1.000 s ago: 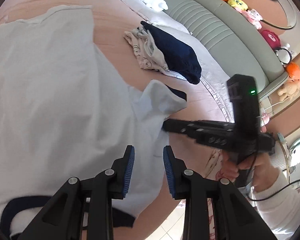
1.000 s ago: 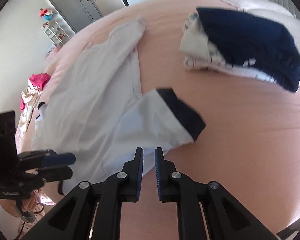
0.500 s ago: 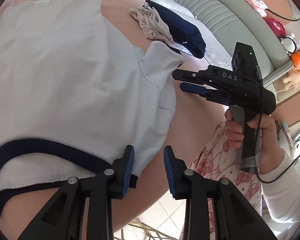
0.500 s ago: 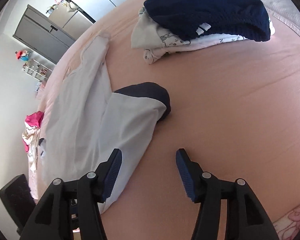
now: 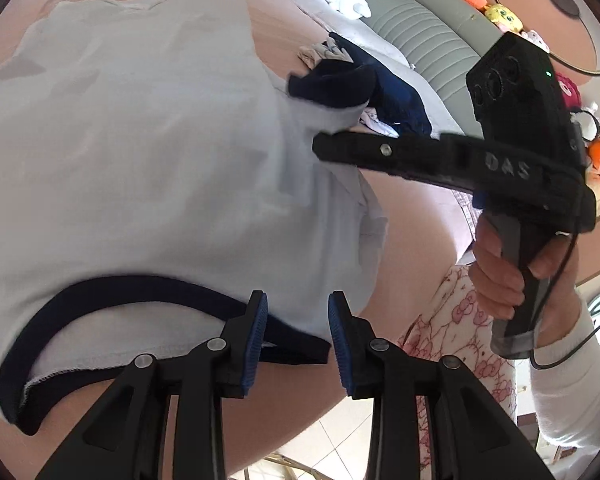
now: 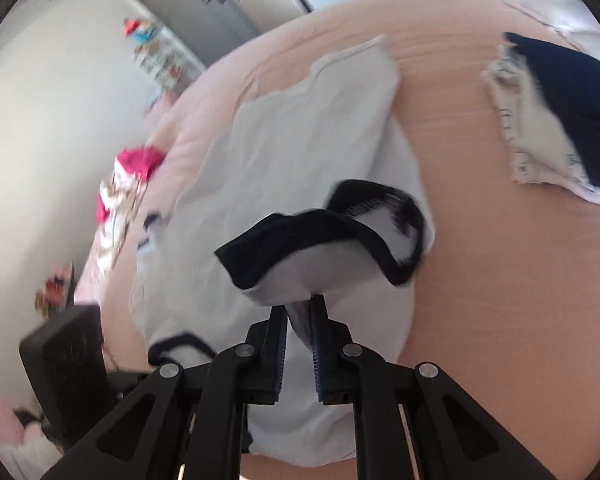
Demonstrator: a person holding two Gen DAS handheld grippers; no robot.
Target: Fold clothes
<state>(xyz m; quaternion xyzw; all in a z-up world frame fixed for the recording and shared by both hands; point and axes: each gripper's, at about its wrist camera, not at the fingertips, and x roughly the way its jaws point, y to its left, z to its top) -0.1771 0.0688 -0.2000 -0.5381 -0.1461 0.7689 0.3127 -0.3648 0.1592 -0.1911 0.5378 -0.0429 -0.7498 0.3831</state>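
I am closing my right gripper [image 6: 298, 340] on the navy-cuffed sleeve [image 6: 324, 240] of the pale grey cotton T-shirt [image 5: 140, 152], which is lying on the pink bed [image 6: 500, 280]; only thin cloth is pinched, so it may be slipping out. My left gripper [image 5: 296, 332] is hanging open over the shirt's navy collar [image 5: 140, 292], holding nothing. Half a second ago the right jaws were wide apart beside the flat sleeve; now it is lifted.

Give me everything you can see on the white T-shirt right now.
The white T-shirt is soft, thin-looking fabric with navy trim at collar and sleeve cuffs. It lies spread on the pink bed cover, collar nearest the left gripper, whose jaws stand apart just above the collar trim. The right gripper is closing on one sleeve, which is lifted and folding over the body.
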